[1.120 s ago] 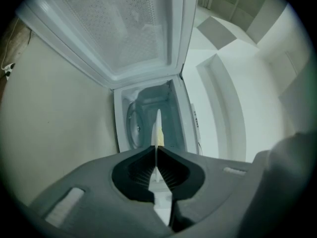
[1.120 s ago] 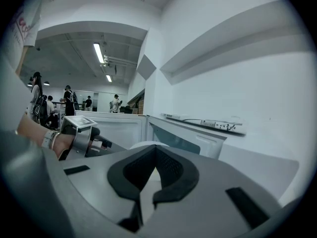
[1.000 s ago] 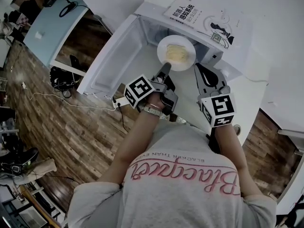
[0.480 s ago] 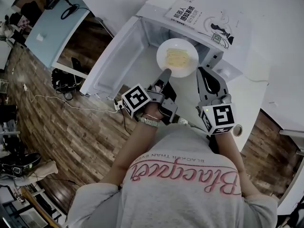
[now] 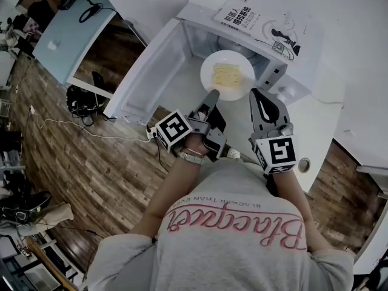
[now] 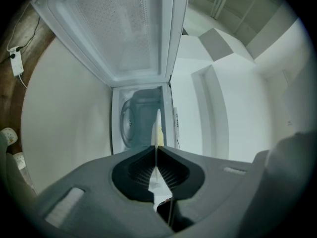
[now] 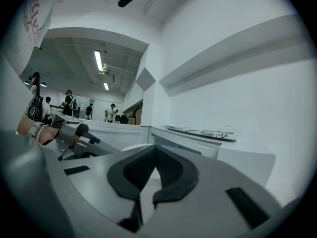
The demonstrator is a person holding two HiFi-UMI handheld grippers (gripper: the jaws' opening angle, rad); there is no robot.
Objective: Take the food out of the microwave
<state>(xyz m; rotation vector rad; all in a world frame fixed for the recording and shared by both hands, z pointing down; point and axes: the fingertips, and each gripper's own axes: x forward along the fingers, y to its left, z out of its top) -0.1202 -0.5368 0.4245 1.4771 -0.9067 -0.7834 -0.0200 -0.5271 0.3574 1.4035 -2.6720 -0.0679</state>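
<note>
A white plate (image 5: pixel 227 74) with flat yellow food (image 5: pixel 225 74) on it hangs at the mouth of the open white microwave (image 5: pixel 195 44). My left gripper (image 5: pixel 212 94) is shut on the plate's near rim. In the left gripper view the plate (image 6: pixel 158 125) shows edge-on, pinched in my left gripper (image 6: pixel 156 150), with the microwave cavity (image 6: pixel 136 120) behind it. My right gripper (image 5: pixel 254 93) is to the right of the plate, shut and empty. In the right gripper view its (image 7: pixel 154 148) tips meet on nothing.
The microwave door (image 5: pixel 142 77) stands swung open to the left. A book (image 5: pixel 242 18) lies on top of the microwave. The microwave stands on a white table (image 5: pixel 318 126) with a small round object (image 5: pixel 303 165) near its corner. Cables and a power strip (image 5: pixel 151 131) lie on the wooden floor.
The plate has come a little way out of the microwave toward me, still in my left gripper. Both grippers have drawn back slightly.
</note>
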